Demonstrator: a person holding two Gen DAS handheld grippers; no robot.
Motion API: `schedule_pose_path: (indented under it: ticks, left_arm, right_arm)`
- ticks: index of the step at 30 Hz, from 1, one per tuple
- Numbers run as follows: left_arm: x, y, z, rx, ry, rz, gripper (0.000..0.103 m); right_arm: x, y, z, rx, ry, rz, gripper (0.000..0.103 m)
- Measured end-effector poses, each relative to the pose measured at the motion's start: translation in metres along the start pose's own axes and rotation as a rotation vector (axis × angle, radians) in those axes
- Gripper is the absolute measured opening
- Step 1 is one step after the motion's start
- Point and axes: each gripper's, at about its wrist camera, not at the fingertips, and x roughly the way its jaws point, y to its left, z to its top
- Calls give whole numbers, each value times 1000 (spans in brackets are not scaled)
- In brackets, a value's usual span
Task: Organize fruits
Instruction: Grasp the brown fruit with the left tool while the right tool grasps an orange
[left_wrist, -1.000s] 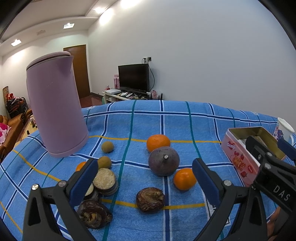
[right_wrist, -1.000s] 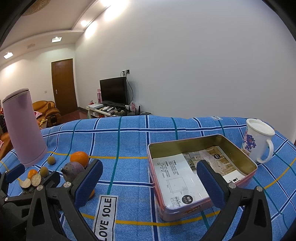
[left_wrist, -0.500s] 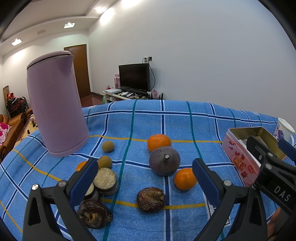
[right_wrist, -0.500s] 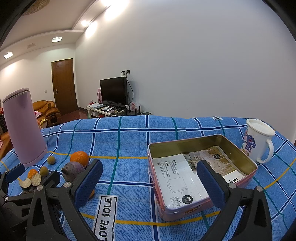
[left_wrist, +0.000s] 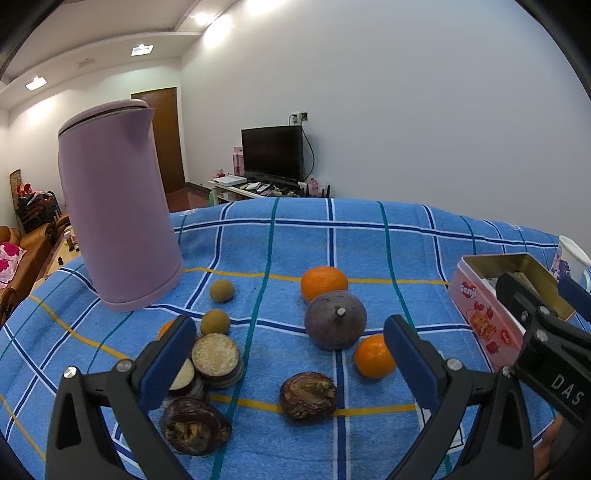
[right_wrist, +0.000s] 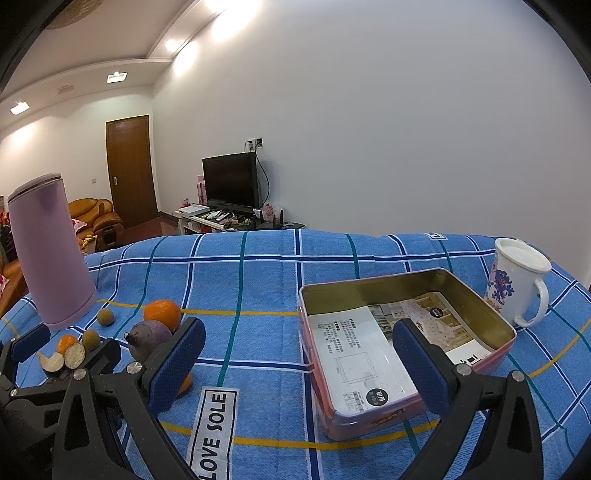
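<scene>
Blue checked cloth (left_wrist: 369, 236): left gripper (left_wrist: 288, 365) gapes empty over fruit at 12 o'clock; right gripper (right_wrist: 299, 358) wide, empty, facing tin (right_wrist: 476, 295) ready for fruit

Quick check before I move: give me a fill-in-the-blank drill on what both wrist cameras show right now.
1. The tin holds only ____, no fruit.
2. The purple fruit sits between two ____.
3. Both the left gripper and the right gripper are ____.
4. The mug stands to the ____ of the tin.

Missing words: papers; oranges; open; right
</scene>
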Motion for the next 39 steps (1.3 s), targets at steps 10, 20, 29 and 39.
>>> schedule_pose_path:
  ticks: [10, 20, 29, 39]
  left_arm:
    - [-6, 12, 0, 1, -10, 58, 103]
    - [-27, 100, -2, -110, 43, 90, 103]
    - [-33, 126, -25, -66, 122, 54, 98]
    - [-14, 75, -31, 62, 225, -67, 95]
  right_arm:
    - [-5, 2, 3, -13, -19, 19, 102]
    - [-6, 17, 1, -48, 8, 191, 100]
    - [22, 59, -14, -181, 205, 333, 62]
    - [65, 88, -18, -213, 369, 359, 62]
